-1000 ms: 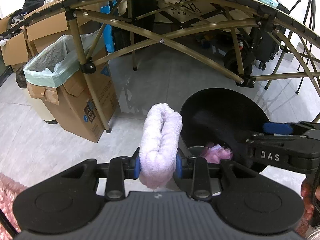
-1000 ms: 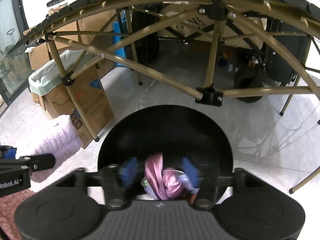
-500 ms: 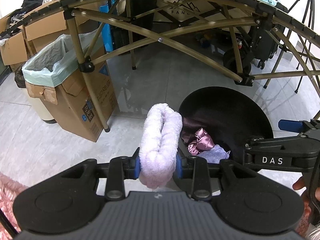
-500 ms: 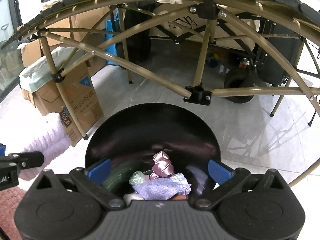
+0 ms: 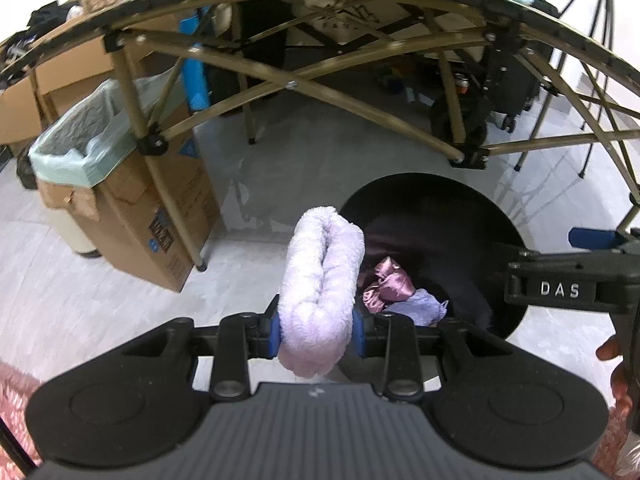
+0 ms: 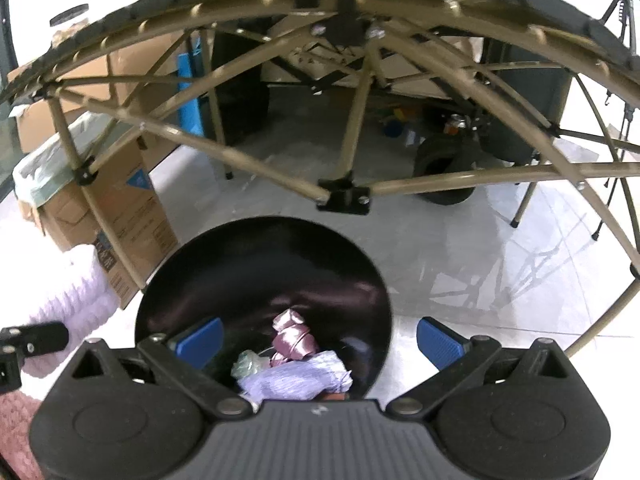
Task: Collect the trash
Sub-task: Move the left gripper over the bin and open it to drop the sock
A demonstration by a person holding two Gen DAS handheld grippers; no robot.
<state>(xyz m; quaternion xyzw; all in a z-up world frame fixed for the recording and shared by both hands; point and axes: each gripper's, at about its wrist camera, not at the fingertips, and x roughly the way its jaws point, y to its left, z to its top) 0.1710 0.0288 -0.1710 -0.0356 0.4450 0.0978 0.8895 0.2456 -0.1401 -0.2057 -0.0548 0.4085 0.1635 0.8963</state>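
My left gripper [image 5: 317,332] is shut on a fluffy lilac cloth [image 5: 322,272], held just left of a round black bin [image 5: 436,216]. The cloth also shows at the left edge of the right wrist view [image 6: 76,300]. My right gripper [image 6: 318,338] is open and empty above the bin [image 6: 260,264]. Inside the bin lie a pink satin cloth [image 6: 292,336], a lilac cloth [image 6: 296,378] and a pale green scrap [image 6: 248,362]. The right gripper shows at the right of the left wrist view [image 5: 592,240].
A folding table's tan frame [image 5: 292,84] arches overhead, one leg [image 5: 176,216] close on the left. A cardboard box with a green liner [image 5: 120,184] stands left. A wheeled cart [image 6: 444,164] and tripod legs [image 5: 592,80] stand behind. A pink rug [image 5: 16,400] lies at bottom left.
My right gripper opened and let go of the pink satin cloth, which now lies in the bin. My left gripper has kept its hold on the lilac cloth and shifted slightly.
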